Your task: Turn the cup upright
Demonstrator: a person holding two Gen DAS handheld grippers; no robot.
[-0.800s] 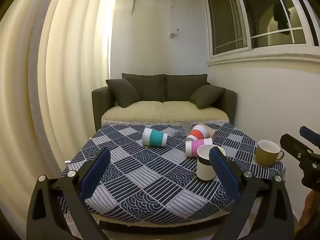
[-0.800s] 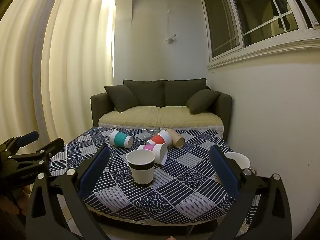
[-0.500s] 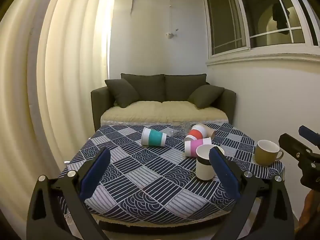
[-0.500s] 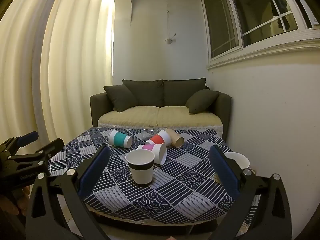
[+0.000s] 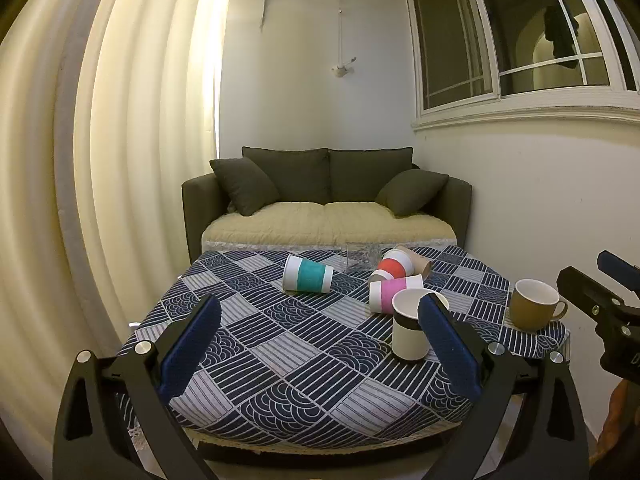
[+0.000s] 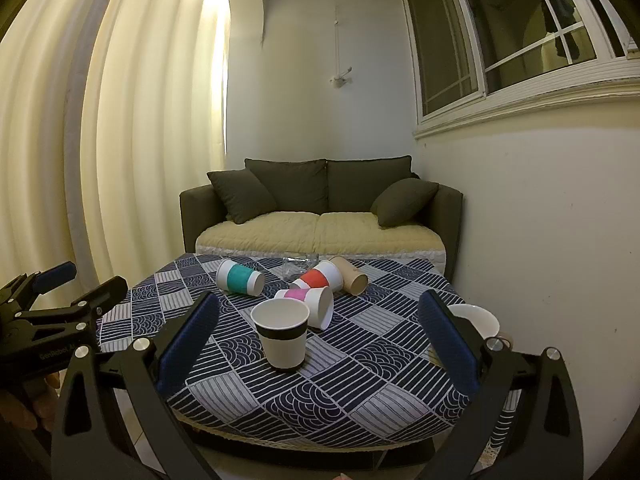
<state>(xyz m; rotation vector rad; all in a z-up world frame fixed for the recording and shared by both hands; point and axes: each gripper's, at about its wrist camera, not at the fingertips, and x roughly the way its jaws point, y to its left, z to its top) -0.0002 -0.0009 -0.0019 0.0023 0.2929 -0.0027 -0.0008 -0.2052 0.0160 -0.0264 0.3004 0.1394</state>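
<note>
Pink-banded cup (image 6: 310, 300) beyond right gripper (image 6: 316, 344)

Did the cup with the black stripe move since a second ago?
No. The black-striped cup stands upright on the same tablecloth squares, the same gap from the pink cup lying behind it. Only the camera shifted slightly.

A dark green sofa (image 5: 326, 196) with pale seat cushions stood against the cream wall (image 5: 280, 80), curtains (image 5: 100, 160) left, a dark window (image 5: 500, 40) right.

Olive sofa (image 5: 326, 196) behind patterned tablecloth (image 5: 280, 344); brown mug (image 5: 534, 304) at its edge
</note>
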